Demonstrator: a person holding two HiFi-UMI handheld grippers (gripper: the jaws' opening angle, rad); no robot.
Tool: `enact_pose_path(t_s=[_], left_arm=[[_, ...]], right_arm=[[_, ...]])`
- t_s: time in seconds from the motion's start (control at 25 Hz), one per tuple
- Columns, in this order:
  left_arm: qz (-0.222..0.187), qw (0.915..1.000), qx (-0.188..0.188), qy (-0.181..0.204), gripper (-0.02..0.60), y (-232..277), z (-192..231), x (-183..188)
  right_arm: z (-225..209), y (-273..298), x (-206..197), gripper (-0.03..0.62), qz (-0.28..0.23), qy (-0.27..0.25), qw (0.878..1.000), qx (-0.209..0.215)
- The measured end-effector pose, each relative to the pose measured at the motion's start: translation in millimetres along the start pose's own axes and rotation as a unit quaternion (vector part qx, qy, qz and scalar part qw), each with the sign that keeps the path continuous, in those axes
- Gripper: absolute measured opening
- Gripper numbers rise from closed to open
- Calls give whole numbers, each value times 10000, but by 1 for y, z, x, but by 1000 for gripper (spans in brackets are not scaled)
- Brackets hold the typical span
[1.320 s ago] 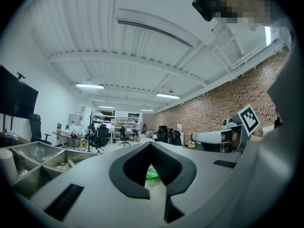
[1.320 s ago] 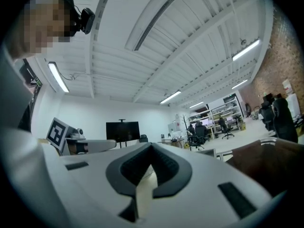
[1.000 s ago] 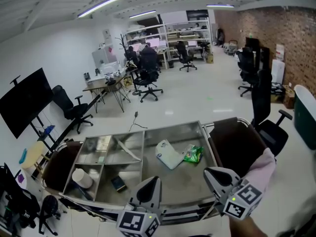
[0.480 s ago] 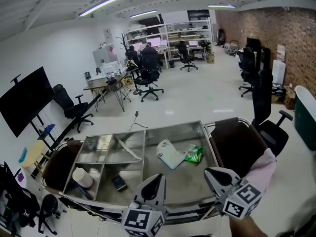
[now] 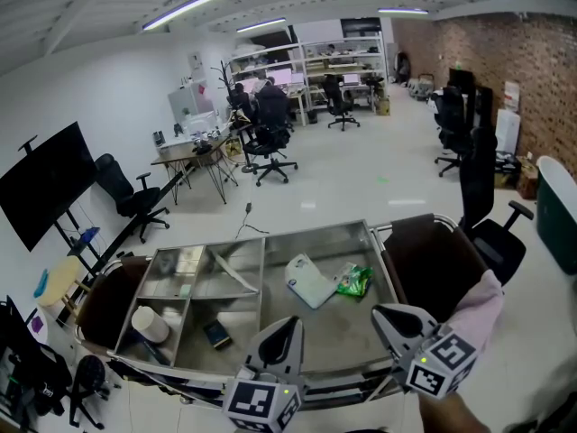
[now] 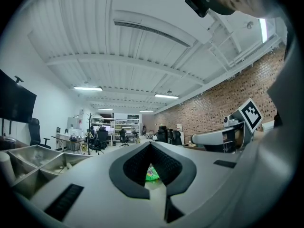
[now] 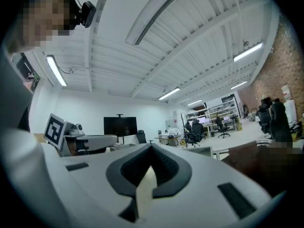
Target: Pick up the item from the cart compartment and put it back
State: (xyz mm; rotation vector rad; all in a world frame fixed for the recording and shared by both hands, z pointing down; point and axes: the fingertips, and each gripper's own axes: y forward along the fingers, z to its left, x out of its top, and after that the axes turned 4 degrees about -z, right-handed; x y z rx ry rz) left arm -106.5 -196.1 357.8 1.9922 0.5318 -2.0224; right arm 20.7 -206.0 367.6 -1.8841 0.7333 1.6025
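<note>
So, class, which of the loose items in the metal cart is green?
The crumpled green packet in the large right-hand compartment, lying beside the flat white pouch. The roll is white and the small flat item dark.

Green snack pkt [image 5: 353, 281], crumpled, lies in cart's [image 5: 335, 334] big right compartment, just beside flat white pouch [image 5: 309, 280].

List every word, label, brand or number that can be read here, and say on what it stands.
No text can be read.
Green crinkled packet in the grey steel cart: print too small.
Black-and-white square markers: patterns, no words.
White sheet on the far white wall: blurred.
</note>
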Motion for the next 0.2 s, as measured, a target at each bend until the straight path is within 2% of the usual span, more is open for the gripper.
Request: enact_pose_path(t_s=[0.2], left_arm=[[-13, 10000, 12, 13, 0, 1, 0, -4]], right_arm=[[-2, 0, -4, 12, 2, 20, 10000, -8]])
